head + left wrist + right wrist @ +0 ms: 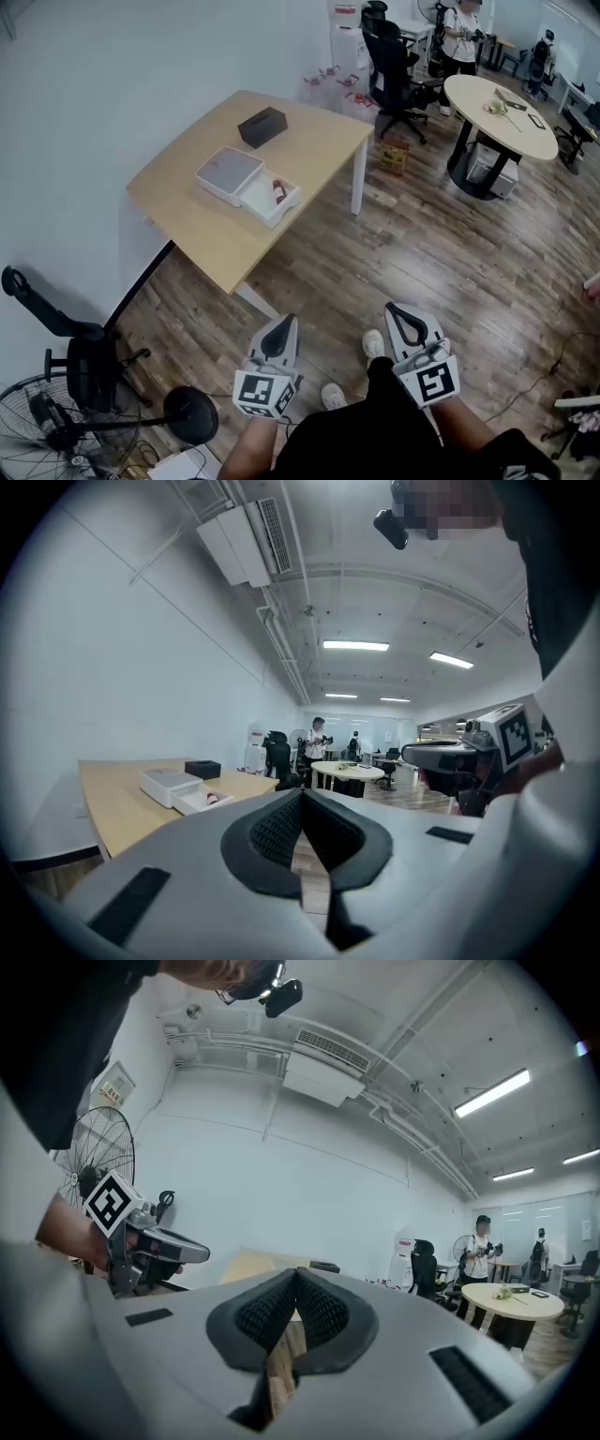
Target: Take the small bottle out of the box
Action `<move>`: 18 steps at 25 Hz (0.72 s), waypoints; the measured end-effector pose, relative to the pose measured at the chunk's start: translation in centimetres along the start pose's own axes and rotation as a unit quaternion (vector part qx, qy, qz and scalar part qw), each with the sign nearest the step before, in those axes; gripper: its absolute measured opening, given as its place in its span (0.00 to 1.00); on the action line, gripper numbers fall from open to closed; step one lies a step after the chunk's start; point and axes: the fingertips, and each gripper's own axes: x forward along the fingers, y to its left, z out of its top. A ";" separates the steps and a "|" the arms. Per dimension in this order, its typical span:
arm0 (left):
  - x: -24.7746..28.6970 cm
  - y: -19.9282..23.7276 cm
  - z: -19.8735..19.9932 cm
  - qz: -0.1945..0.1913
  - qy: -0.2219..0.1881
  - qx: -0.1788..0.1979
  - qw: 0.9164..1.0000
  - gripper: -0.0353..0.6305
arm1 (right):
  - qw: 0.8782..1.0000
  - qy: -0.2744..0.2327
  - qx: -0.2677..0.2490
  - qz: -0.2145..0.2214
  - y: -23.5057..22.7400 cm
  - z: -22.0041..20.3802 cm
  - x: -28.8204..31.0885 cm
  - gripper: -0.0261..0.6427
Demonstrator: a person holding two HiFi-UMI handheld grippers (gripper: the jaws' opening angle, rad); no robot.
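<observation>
A white box (246, 179) lies open on the wooden table (206, 234), its lid on the left and its tray on the right. The small dark-red bottle (278, 192) lies in the tray. From the left gripper view, the box (173, 786) and bottle (214, 798) show far off to the left. Both grippers are held low over the floor, well short of the table. My left gripper (281, 324) (302, 795) is shut and empty. My right gripper (399, 312) (295, 1275) is shut too, with nothing in it.
A black box (262, 127) sits at the table's far end. A black fan and stand (56, 412) are at the lower left. Office chairs (394, 70), a round table (502, 103) and a standing person (461, 37) are across the wooden floor.
</observation>
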 end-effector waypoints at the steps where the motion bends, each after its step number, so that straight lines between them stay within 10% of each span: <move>1: 0.2 0.5 -0.3 0.004 0.006 0.000 1.000 0.08 | 1.000 0.002 -0.001 0.007 -0.2 -0.3 0.6 0.06; 18: 17.8 4.7 3.7 0.059 0.002 -0.037 0.998 0.08 | 0.998 -0.004 0.011 0.061 -15.0 -3.8 13.0 0.06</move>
